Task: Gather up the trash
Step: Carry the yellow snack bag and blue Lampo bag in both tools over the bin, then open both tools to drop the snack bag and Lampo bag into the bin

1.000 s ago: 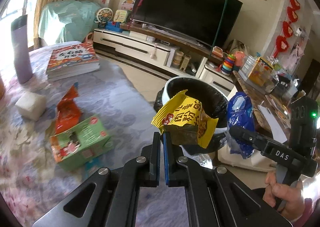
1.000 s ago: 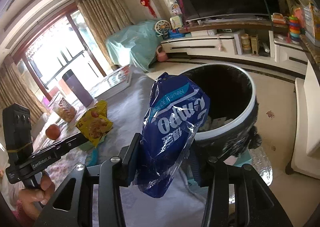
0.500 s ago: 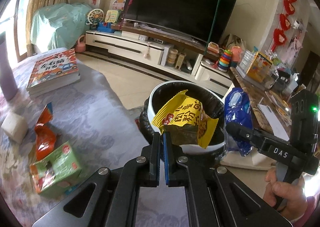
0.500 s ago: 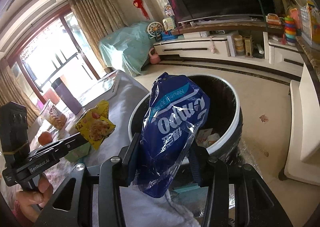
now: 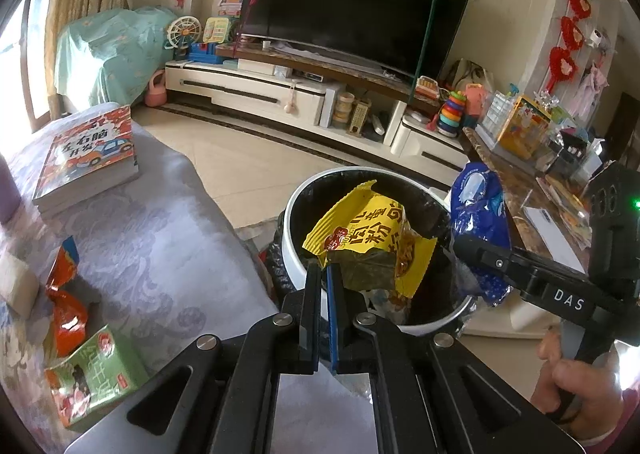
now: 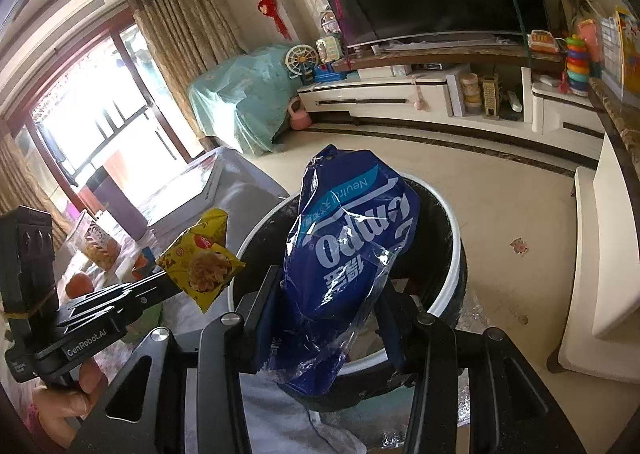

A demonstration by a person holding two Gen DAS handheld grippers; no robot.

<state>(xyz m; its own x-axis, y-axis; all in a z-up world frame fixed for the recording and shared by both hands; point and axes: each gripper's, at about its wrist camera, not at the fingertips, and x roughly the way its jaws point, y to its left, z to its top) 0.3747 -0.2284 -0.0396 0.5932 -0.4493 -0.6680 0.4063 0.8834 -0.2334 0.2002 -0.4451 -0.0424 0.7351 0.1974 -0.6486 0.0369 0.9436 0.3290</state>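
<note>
**Both wrappers held over the bin mouth: release is the pending step**

The trash bin [image 5: 294,210] stands on the floor just beside the edge of the tabletop [image 5: 160,238], its white rim around a black liner. It lies directly ahead of and below both tools, so the coming move appears to be a straight drop, not a reach.

The right hand-held gripper [image 6: 328,310] is clamped around the lower part of a blue plastic bag [image 6: 352,238]. The bag stands roughly upright, long axis running up and away from the jaws, over the near rim of the bin.

The left hand-held gripper [image 5: 323,286] has its jaws pressed nearly together on the bottom edge of a yellow snack wrapper [image 5: 368,238]. The wrapper hangs over the open mouth, further inside the rim than the bag; judged from this, the left side is better placed to release first.

Still on the tabletop: a green carton [image 5: 92,378] and an orange wrapper [image 5: 66,306], well apart from the bin.
</note>
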